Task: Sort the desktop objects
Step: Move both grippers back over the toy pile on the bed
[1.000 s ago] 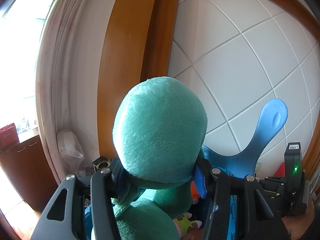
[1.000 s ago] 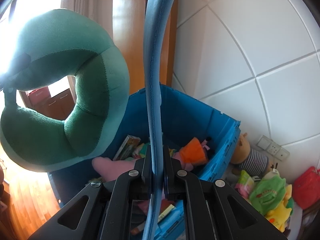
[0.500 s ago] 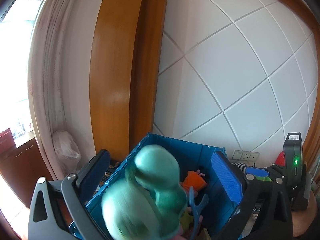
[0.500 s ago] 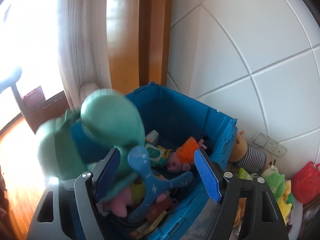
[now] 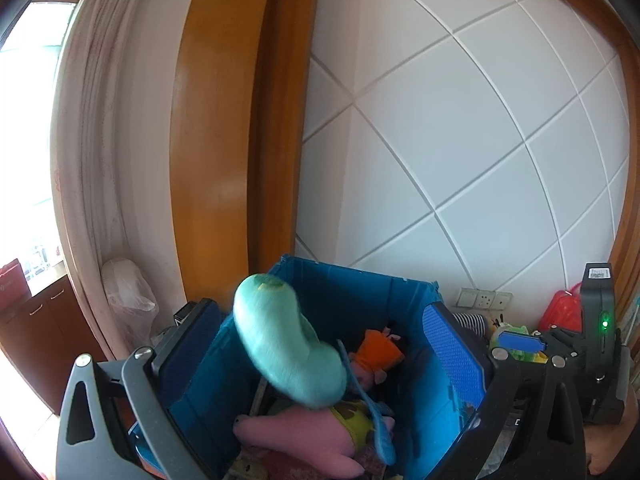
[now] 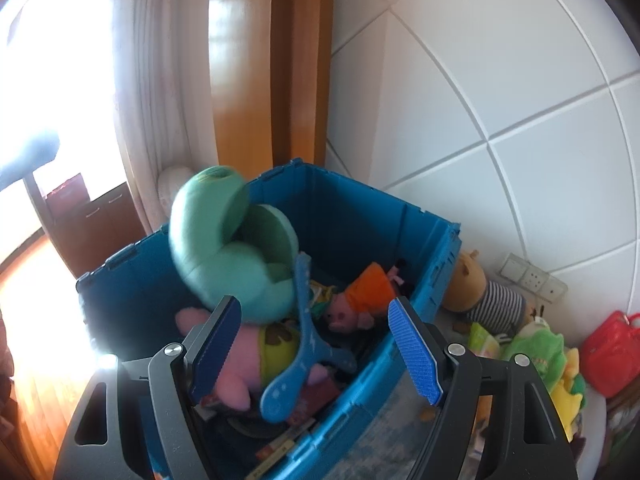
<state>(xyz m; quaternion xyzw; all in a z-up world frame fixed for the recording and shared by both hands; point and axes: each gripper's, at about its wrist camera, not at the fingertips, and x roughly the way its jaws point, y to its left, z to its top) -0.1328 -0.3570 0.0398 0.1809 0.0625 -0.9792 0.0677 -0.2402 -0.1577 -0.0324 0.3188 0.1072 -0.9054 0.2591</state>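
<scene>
left gripper [image 5: 324,344]: fingers spread wide, nothing in them, hanging over the blue bin [image 5: 360,288]

green pillow [image 5: 284,344]: blurry, lying in the bin on the pink plush [image 5: 296,436]

blue paddle [image 6: 300,344]: lying on the same pile, beside the pillow

right gripper [image 6: 316,344]: fingers wide apart too, empty, above the bin's near edge

tip: looks like both drops are done, so I'd back both grippers straight up and clear of the rim, then go for the 2 or so plushies outside, like the striped bear [image 6: 484,292]
</scene>
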